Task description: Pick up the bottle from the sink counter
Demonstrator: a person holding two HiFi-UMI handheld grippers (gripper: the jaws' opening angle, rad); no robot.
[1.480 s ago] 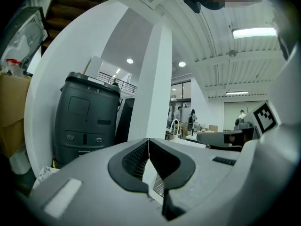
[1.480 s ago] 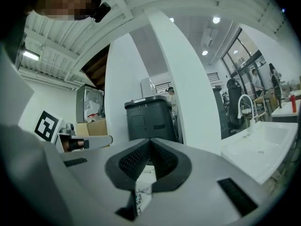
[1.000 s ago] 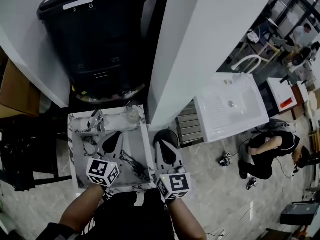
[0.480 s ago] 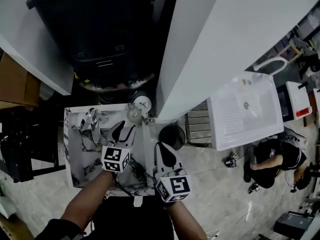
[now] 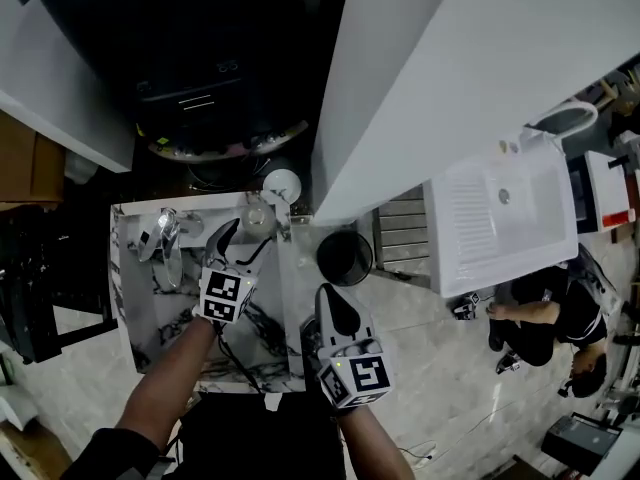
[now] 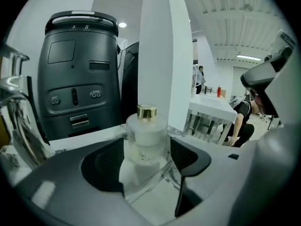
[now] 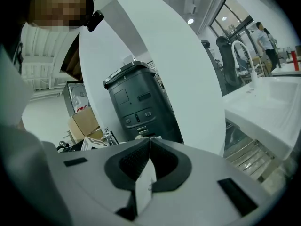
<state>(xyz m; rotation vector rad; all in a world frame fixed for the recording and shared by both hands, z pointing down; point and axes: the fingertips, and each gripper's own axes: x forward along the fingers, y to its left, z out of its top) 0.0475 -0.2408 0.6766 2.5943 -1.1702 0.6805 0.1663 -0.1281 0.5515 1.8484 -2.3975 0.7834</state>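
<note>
**Left tongs lined up on the bottle, grip not yet made**

- Bottle (image 6: 145,135): frosted glass with a gold cap. It stands upright at the back right corner of the marble counter (image 5: 140,303), well apart from the faucet (image 5: 160,233) on the left.
- Left tongs (image 5: 248,238): the jaws have just been opening and are now spread wide. The left gripper view shows the bottle's body between the dark pads. There is a gap on both sides, so it is framed but not clamped.
- Right tongs (image 7: 149,142): the jaws are together with nothing in them.

How to do the step well (my judgement):
- Ease forward a little so the pads sit level with the widest part of the body, below the neck.
- Keep the bottle centred so both pads meet it together. A one-sided touch could push it towards the nearby back edge.
- Close slowly, since frosted glass is likely to be slick.
- Lift straight up once it is held.

Pose:
- The left forearm reaches up from the bottom of the head view, across the counter, with the tongs tilted slightly downward at the bottle.
- The right hand is held low and close to the body, just beside the counter's right edge, and takes no part.
</note>
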